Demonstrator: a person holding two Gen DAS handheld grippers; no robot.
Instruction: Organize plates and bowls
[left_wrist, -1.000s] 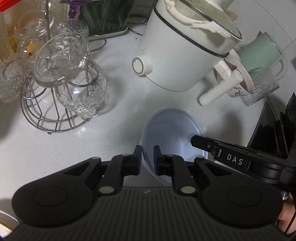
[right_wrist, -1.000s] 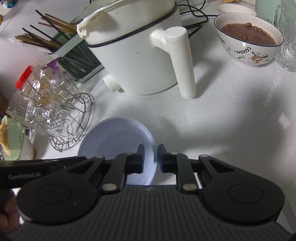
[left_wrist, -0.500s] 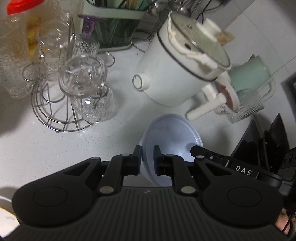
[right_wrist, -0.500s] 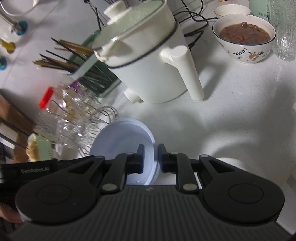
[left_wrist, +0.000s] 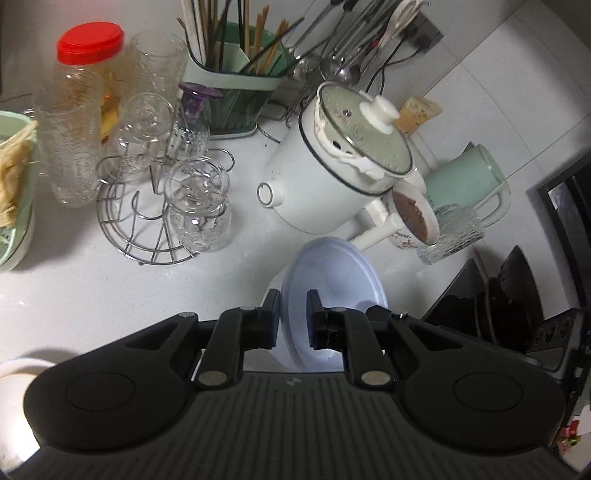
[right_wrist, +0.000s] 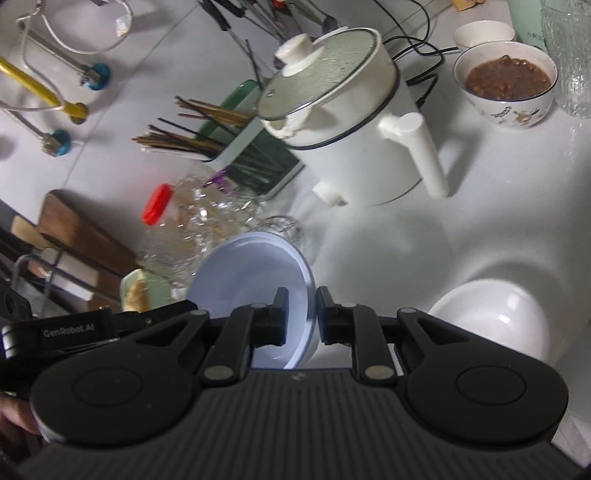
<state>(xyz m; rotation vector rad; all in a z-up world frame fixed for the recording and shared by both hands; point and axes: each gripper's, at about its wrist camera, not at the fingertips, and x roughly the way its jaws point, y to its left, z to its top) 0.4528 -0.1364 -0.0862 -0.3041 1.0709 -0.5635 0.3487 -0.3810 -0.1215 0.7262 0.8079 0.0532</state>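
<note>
Fingers of both hand-held grippers pinch the rim of one pale blue bowl (left_wrist: 332, 273), held tilted above the white surface (left_wrist: 92, 288). Left hand-held gripper (left_wrist: 293, 317) clamps the bowl's rim on one side, narrow around it; right hand-held gripper (right_wrist: 301, 314) clamps the opposite rim the same way. Taking the white cooking pot (left_wrist: 332, 177) as the landmark, the bowl hangs just in front of its handle. A wire glass rack (left_wrist: 147, 221) stands to the pot's left, a bowl of brown food (right_wrist: 506, 83) beyond its handle. A white bowl (right_wrist: 495, 321) sits on the surface, nearer than the pot.
</note>
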